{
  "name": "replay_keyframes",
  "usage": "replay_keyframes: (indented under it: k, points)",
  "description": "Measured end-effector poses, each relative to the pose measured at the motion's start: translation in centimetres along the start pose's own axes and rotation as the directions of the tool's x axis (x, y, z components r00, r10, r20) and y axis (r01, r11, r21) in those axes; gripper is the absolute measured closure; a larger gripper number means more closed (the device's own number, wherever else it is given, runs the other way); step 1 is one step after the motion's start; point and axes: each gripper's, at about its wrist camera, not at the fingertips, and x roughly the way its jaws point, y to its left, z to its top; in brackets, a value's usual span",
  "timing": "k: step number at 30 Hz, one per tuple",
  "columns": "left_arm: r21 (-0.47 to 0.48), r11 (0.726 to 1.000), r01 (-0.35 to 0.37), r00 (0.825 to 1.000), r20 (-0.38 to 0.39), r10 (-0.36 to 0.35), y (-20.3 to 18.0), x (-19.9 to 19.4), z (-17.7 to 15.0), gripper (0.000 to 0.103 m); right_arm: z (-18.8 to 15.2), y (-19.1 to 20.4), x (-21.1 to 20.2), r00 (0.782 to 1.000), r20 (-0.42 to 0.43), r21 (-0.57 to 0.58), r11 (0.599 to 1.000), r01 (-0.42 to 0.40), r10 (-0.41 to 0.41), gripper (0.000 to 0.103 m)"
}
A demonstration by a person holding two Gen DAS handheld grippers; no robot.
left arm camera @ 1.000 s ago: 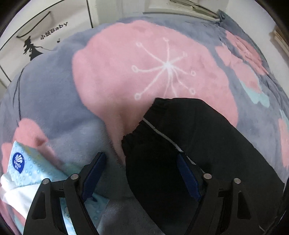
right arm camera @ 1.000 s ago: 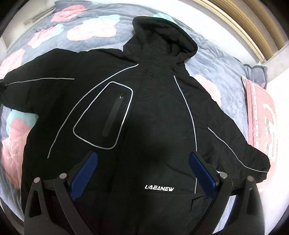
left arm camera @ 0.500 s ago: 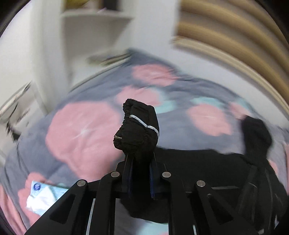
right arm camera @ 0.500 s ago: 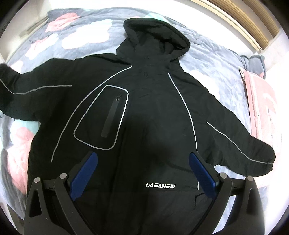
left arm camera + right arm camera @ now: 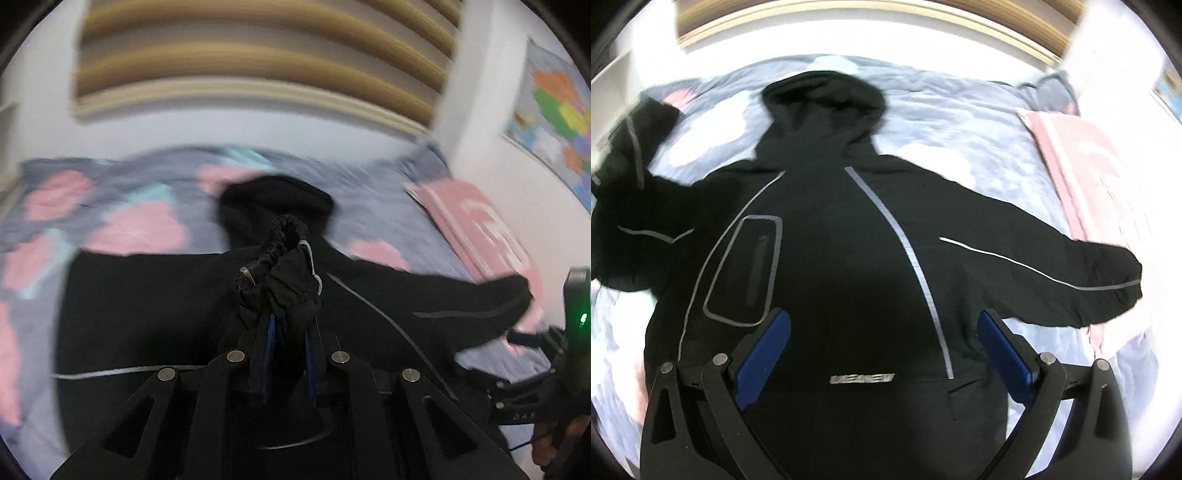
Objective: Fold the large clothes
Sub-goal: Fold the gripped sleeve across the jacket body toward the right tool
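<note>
Moved: since a second ago the left gripper (image 5: pixel 290 341) has closed on the elastic black sleeve cuff (image 5: pixel 280 269) and swung it up off the bed and over toward the jacket's body; the right gripper (image 5: pixel 882 354) has drifted a little, nothing more.
Garment: a large black hooded jacket with thin grey reflective piping (image 5: pixel 857 229) lies face up on the grey quilt with pink flowers (image 5: pixel 960 110), hood far, hem near, its right-hand sleeve spread out flat.
Left jaws: pressed together, pinching the bunched cuff.
Right jaws: spread wide, empty, hovering above the hem near the chest logo (image 5: pixel 862 379).
Handling: soft, light and limp, probably a slick shell (it likely slides on itself); the cuff's gathered elastic gives the firmest hold, then the hem corners.
Left view only: the pinch itself, plus the other tool at the far right edge.
Right view only: the whole jacket's layout, the zip pocket (image 5: pixel 746 269), and the lifted sleeve, blurred, at far left.
</note>
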Motion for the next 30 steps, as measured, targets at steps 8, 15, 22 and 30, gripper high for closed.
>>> replay_keyframes:
  k: [8,15,22,30]
  points:
    - [-0.083,0.989,0.126,0.935,-0.323,-0.146,-4.1,13.8,-5.2,0.085,-0.6,-3.2,3.3,0.999,-0.022,0.019,0.999,0.050,-0.049,0.001]
    - [-0.281,0.932,0.229,0.860,-0.390,-0.329,-1.8,15.7,-7.3,0.076,-0.4,-2.5,6.8,0.997,-0.075,-0.026,0.999,-0.020,0.018,0.001]
    - [-0.361,0.839,0.407,0.794,-0.313,-0.521,-1.3,11.2,-5.6,0.051,1.8,-1.8,8.1,0.958,-0.087,0.052,0.962,-0.269,0.272,0.001]
    - [-0.318,0.922,0.221,0.915,-0.260,-0.309,4.3,4.7,-4.8,0.051,0.9,-0.6,13.1,0.889,-0.204,0.204,0.906,-0.370,0.409,0.014]
